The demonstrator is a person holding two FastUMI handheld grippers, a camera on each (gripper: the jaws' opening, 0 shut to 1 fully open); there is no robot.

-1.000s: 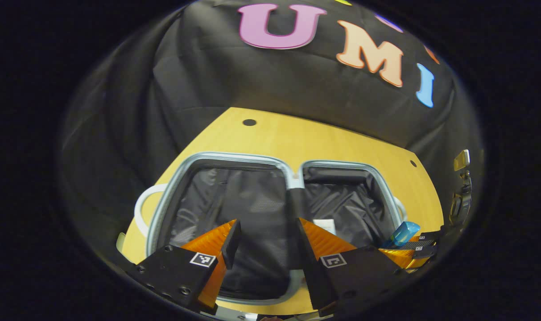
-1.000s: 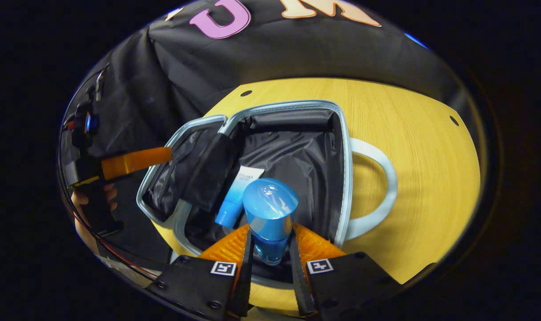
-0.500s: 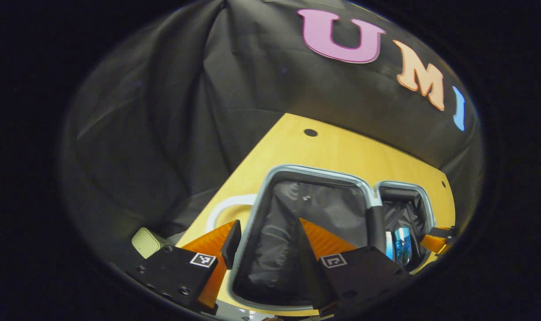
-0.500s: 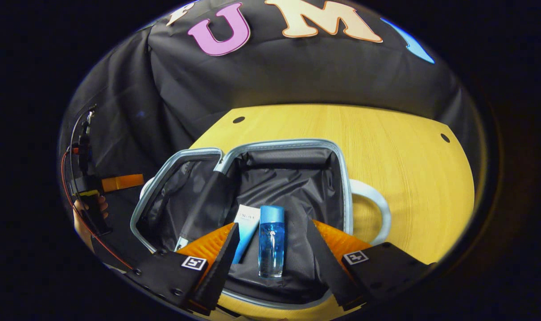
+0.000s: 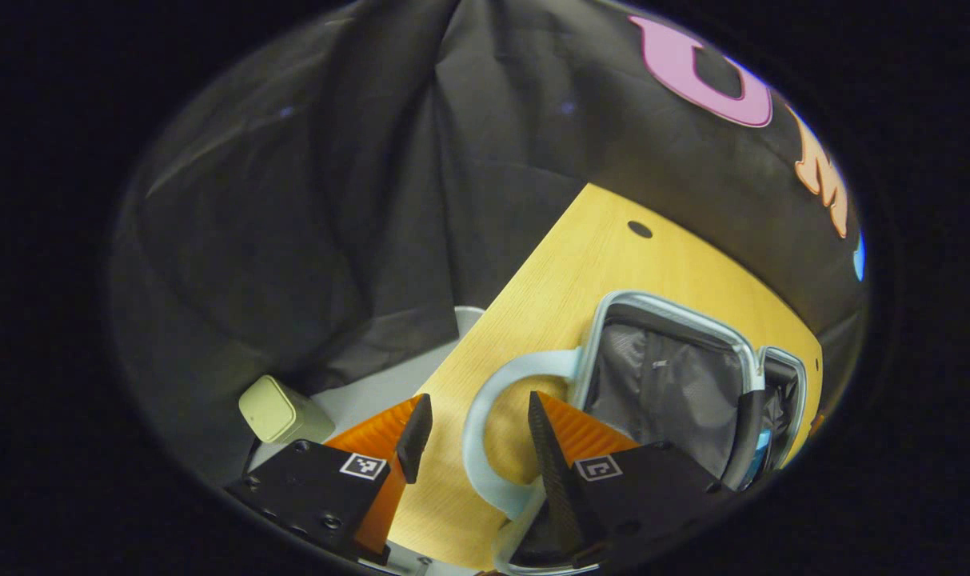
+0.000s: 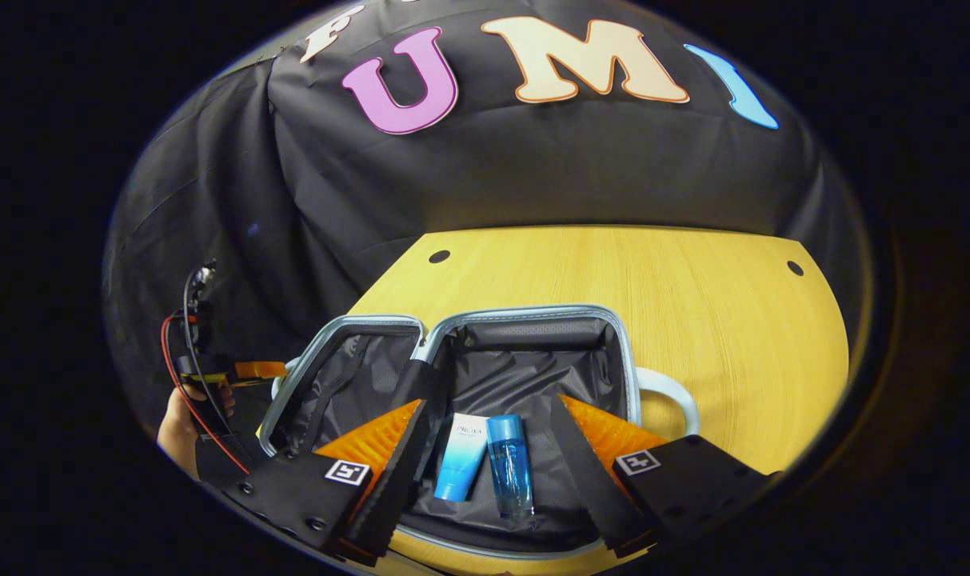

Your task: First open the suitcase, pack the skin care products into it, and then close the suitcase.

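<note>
Left gripper view: left tongs (image 5: 473, 436) gape wide, empty, straddling the pale handle (image 5: 485, 416); open suitcase (image 5: 664, 376) at 3 o'clock on the counter (image 5: 548, 280). Right gripper view: right tongs (image 6: 485, 448) spread, empty, over blue bottle (image 6: 509, 464) and tube (image 6: 462, 458) lying inside. Shell probably light, stiff; take its rim.

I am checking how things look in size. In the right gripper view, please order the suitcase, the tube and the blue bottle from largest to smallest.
1. suitcase, by far
2. tube and blue bottle: alike, so unranked
</note>
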